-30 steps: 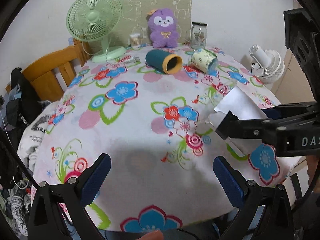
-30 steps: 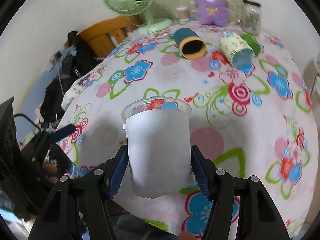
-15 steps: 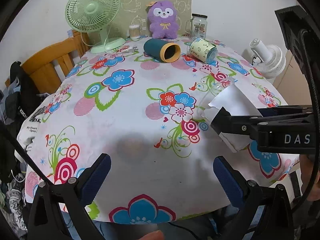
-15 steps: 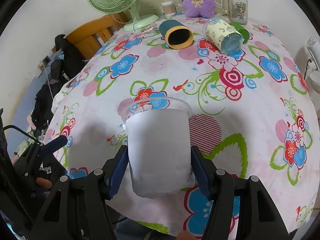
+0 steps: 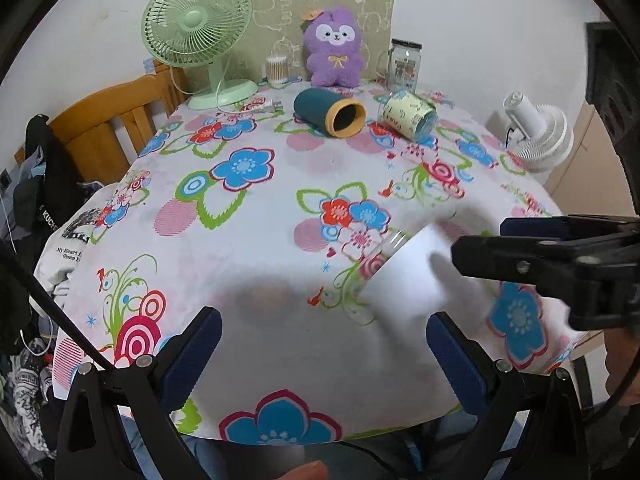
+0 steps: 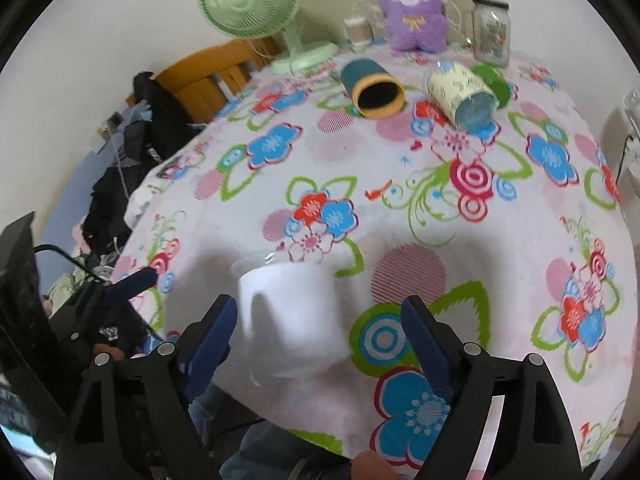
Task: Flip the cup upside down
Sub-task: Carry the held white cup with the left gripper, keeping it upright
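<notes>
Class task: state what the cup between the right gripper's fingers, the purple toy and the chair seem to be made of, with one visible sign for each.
Cup: probably clear thin plastic with a white paper wrap; the rim looks see-through, though it is blurred.
Purple toy: plush fabric, fuzzy matte surface.
Chair: wood, smooth orange-brown slats with a slight sheen.
</notes>
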{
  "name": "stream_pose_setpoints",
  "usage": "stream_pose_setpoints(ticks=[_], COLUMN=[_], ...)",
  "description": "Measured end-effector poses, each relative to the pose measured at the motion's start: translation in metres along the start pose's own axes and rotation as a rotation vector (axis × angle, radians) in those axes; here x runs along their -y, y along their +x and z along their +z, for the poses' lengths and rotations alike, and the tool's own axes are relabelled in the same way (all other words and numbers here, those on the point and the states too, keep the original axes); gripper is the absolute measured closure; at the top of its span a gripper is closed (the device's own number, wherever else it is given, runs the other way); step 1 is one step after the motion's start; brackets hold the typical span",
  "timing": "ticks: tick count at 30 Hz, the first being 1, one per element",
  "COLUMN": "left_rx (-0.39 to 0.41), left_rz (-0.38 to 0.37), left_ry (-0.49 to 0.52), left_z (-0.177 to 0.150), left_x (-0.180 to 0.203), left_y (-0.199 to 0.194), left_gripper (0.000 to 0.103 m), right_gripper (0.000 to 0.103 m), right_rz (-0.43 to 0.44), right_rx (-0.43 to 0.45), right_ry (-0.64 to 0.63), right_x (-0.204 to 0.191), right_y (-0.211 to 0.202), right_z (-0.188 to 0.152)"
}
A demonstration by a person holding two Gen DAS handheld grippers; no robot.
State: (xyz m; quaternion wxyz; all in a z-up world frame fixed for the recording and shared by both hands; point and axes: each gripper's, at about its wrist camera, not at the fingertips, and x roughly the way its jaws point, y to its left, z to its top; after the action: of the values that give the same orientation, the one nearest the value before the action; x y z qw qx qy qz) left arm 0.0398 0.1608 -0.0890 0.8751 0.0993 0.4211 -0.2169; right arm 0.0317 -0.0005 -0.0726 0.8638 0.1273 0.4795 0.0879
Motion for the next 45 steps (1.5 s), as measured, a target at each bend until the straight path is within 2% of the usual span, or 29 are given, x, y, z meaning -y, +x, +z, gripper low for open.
stream_pose_setpoints(ticks=[5, 9, 18, 23, 30, 37, 45], left_rx=[0.019, 0.02, -0.044, -0.088, -0.127, -0.172, -0.214], left_rz=[-0.002, -0.014, -0.071, -0.068, -0.031, -0.022, 0.004], left_ry=[-0.024, -0.049, -0.124, -0.211, -0.315, -0.316, -0.334], left_z=[0.007, 0.009, 0.018, 0.022, 0.023, 0.025, 0.019], left_x=[0.011, 0.019, 0.041, 0.045, 0.041, 0.049, 0.051], left_y=[-0.007, -0.008, 0.001, 0.014, 0.03, 0.043, 0.056], left_gripper=[0.0, 0.0, 0.0, 0.0, 0.0, 0.0, 0.0], right_gripper=[0.017, 0.017, 0.017, 0.017, 0.017, 0.017, 0.016], right_rz=[0.021, 0.0, -0.064, -0.044, -0.01, 0.089, 0.14], right_rx=[0.043, 0.091, 0.163, 0.141, 0.097, 0.05, 0.037], right_ry=[-0.003, 0.003, 0.042, 0.06, -0.026, -0.172, -0.182], right_x=[0.015, 0.034, 0.086, 0.107, 0.106, 0.092, 0.094], right_y=[-0.03, -0.054, -0.084, -0.077, -0.057, -0.045, -0.045], right_z=[0.0, -0.003, -0.022, -0.035, -0.053, -0.074, -0.085])
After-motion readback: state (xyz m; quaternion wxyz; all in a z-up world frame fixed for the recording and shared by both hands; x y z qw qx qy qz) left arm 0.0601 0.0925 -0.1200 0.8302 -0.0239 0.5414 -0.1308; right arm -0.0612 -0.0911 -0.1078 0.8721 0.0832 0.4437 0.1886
